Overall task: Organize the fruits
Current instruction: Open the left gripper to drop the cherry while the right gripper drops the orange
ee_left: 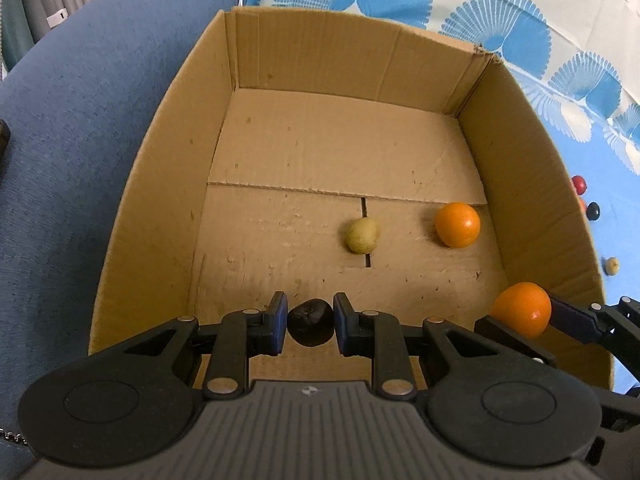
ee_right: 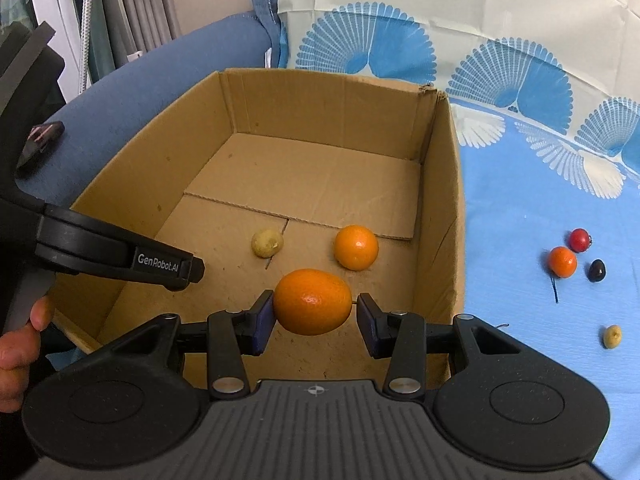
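An open cardboard box point(ee_left: 160, 168) point(ee_right: 444, 208) stands on a blue cloth. On its floor lie a yellowish fruit point(ee_left: 362, 235) point(ee_right: 267, 243) and an orange point(ee_left: 457, 225) point(ee_right: 356, 247). My left gripper point(ee_left: 310, 322) hangs inside the box near its front wall, shut on a dark plum-like fruit point(ee_left: 311, 322). My right gripper point(ee_right: 313, 312) is over the box's near right part, shut on a second orange point(ee_right: 312, 301) point(ee_left: 522, 315). The left gripper's body point(ee_right: 120, 256) shows at the left of the right wrist view.
To the right of the box, loose on the cloth, lie a red fruit point(ee_right: 579, 239), a small orange point(ee_right: 562, 261), a dark fruit point(ee_right: 596, 270) and a pale yellow one point(ee_right: 612, 336). A blue upholstered seat point(ee_left: 80, 120) borders the box's left. A hand point(ee_right: 20, 344) grips the left tool.
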`<state>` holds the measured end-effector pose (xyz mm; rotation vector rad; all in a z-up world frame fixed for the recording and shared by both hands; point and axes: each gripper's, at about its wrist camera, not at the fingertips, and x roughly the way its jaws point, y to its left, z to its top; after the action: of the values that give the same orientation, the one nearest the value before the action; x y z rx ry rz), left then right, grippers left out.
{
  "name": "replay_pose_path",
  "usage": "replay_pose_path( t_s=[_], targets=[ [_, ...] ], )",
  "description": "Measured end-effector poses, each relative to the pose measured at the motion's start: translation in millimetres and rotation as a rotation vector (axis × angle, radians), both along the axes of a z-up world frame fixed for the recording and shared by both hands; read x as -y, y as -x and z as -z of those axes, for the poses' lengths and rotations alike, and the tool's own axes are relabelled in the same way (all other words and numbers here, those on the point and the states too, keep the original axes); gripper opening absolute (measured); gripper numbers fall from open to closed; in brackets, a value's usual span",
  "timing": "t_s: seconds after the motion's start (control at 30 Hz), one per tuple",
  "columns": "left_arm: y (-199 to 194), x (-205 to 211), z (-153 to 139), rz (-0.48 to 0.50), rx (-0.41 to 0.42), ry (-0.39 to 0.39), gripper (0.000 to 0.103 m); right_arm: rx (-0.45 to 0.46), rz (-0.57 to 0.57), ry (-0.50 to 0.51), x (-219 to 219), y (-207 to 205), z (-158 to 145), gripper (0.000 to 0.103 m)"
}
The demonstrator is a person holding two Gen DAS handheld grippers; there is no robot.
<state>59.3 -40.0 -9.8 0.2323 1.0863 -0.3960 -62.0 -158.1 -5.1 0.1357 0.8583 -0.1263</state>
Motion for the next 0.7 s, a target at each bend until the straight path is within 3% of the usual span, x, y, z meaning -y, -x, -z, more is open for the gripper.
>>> replay_pose_path(
  t_s=[0.13, 0.17, 0.2, 0.23, 0.27, 0.3, 0.33, 0.47, 0.7],
  targets=[
    [-1.8, 0.3, 4.4, 0.002, -0.004, -0.005, 0.029, -0.007, -0.002, 0.008, -0.7, -2.2, 2.8, 0.046],
    [-1.6, 0.1, 3.6, 0.008, -0.002, 0.000, 0.045, -0.009, -0.006, 0.011, -0.9, -2.6, 2.7, 0.047],
    [-1.2, 0.5, 1.2, 0.011, -0.004, 0.006, 0.059, -0.009, -0.010, 0.010, -0.2, -2.7, 2.0, 0.056],
    [-0.2, 0.4, -2.7, 0.007, -0.003, 0.014, 0.093, -0.006, -0.016, 0.012, -0.6, -2.8, 0.3, 0.076],
    [1.9, -0.1, -7.4, 0.002, 0.007, 0.034, 0.102, 0.003, -0.018, 0.022, -1.2, -1.2, -2.6, 0.085],
    [6.2, -1.3, -13.7, 0.010, 0.021, 0.068, 0.103, 0.021, -0.016, 0.040, -2.8, 1.4, -6.9, 0.091],
    [11.1, -1.3, -20.2, 0.015, 0.044, 0.080, 0.103, 0.041, -0.020, 0.058, -4.2, 4.4, -11.3, 0.091],
    [30.2, 2.1, -40.2, 0.063, 0.107, 0.032, 0.103, 0.073, -0.061, 0.114, -10.3, 18.7, -31.2, 0.094],
    [82.8, -25.6, -86.5, 0.013, 0.207, 0.035, 0.103, 0.112, -0.026, 0.074, -15.6, 63.9, -69.5, 0.098]
  ],
)
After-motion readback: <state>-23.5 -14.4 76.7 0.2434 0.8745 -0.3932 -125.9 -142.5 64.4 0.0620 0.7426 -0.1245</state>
